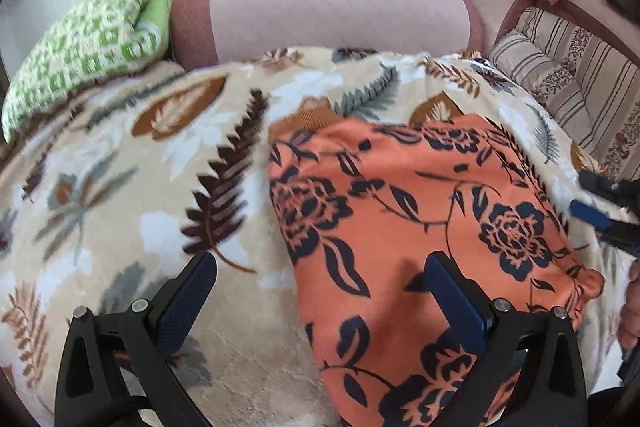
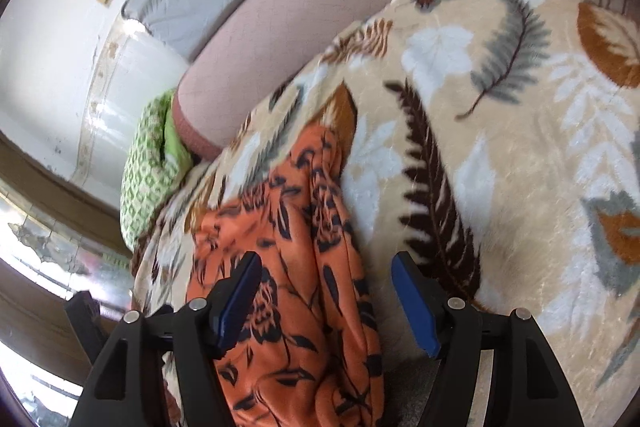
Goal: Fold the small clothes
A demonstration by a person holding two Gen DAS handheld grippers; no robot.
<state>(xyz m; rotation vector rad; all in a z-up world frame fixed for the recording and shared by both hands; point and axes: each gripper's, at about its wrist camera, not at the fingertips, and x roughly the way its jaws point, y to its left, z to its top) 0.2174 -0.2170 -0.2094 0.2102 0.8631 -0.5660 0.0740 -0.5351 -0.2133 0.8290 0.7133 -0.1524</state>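
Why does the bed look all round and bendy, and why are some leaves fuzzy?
Left wrist view: the fisheye lens bulges the leaf-print blanket, and the print on the orange floral garment is slightly smeared. Right wrist view: same bulge, smeared garment, and glare whitens the wall.

Left gripper (image 1: 322, 277) and right gripper (image 2: 326, 277) (both tilted downward) wide open; empty

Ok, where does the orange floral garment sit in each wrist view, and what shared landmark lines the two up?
Left wrist view: the orange floral garment fills the lower right, lying flat on the leaf-print blanket.
Right wrist view: the garment runs up from the bottom centre, left of middle, bunched in folds.
Shared landmark: the pink bolster behind the blanket.
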